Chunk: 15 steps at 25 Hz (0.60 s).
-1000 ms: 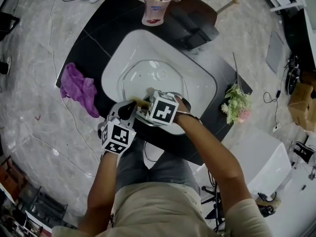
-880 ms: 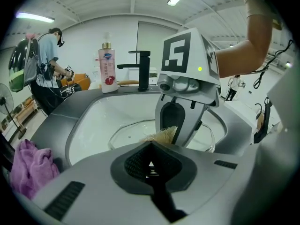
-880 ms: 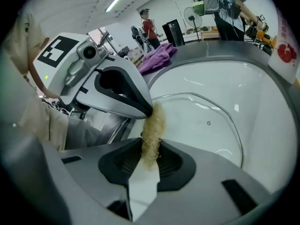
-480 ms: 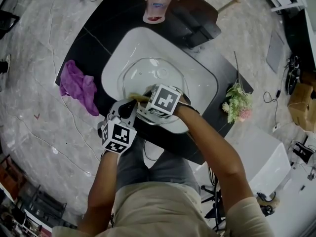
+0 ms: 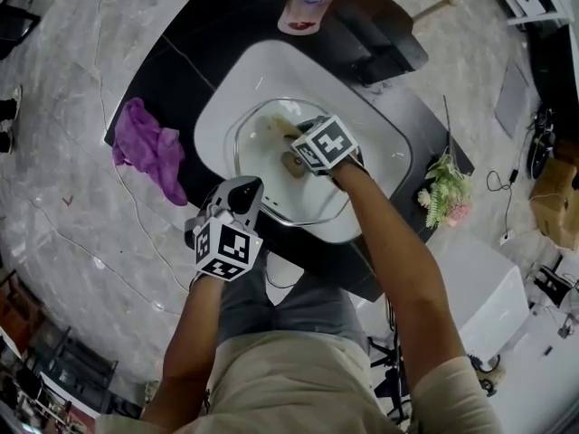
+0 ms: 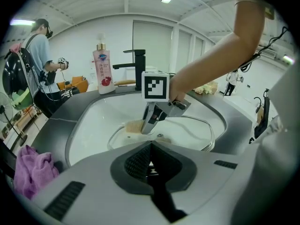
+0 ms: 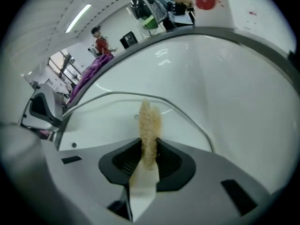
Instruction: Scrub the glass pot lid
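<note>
clamping: your right gripper grips the sponge on the lid
left gripper: jaws together
surface: white sink, dark counter
room: marble floor

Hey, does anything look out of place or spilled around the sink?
Nothing spilled or damaged. The glass lid lies in the sink, with the right gripper shut on a scrub pad against it. Only a purple cloth lies crumpled on the counter beside it.

The glass pot lid fills your sink. The faucet and soap bottle block the far side, and a purple cloth crowds the bench on the left.
</note>
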Each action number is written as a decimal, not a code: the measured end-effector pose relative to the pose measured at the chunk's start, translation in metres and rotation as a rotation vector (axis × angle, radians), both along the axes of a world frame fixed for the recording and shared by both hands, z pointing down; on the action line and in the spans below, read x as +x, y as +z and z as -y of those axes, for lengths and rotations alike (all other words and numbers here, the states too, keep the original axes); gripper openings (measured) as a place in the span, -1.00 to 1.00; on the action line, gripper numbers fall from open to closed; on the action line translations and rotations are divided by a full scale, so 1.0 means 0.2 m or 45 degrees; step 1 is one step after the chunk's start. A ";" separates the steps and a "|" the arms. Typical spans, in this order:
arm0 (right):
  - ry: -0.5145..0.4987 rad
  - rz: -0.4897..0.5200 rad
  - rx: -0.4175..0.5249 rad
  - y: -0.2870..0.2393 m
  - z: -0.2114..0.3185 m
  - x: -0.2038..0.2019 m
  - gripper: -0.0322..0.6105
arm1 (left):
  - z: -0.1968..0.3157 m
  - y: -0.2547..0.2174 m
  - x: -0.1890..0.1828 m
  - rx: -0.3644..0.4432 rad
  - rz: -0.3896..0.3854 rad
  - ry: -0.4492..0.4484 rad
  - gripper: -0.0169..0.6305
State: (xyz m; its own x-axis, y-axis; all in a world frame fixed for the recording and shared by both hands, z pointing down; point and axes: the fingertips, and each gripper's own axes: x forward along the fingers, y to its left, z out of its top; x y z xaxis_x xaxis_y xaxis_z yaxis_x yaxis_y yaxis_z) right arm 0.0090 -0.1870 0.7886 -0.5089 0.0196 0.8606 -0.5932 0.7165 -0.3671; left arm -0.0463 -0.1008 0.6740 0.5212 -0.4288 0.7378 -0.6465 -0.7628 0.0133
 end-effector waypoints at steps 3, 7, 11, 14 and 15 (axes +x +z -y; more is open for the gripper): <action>0.120 -0.092 -0.003 0.08 0.05 0.21 -0.60 | 0.00 0.00 0.00 0.000 -0.009 0.000 -0.91; 0.178 -0.229 -0.016 0.13 0.04 0.45 -0.60 | 0.00 0.00 -0.01 -0.005 -0.022 -0.011 -0.91; 0.197 -0.250 -0.043 0.13 0.01 0.52 -0.60 | 0.01 0.00 -0.01 -0.018 -0.023 -0.012 -0.91; 0.205 -0.241 -0.072 0.13 -0.02 0.53 -0.60 | 0.00 0.00 -0.01 -0.030 -0.023 -0.014 -0.91; 0.203 -0.240 -0.082 0.12 -0.04 0.54 -0.60 | 0.00 0.00 -0.01 -0.034 -0.023 -0.016 -0.91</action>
State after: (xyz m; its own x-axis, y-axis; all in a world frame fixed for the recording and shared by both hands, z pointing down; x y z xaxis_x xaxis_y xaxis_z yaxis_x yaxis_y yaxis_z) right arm 0.1162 -0.1793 0.8134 -0.3407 0.0096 0.9401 -0.7591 0.5872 -0.2811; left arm -0.0479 -0.1018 0.6750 0.5292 -0.4156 0.7397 -0.6553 -0.7540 0.0451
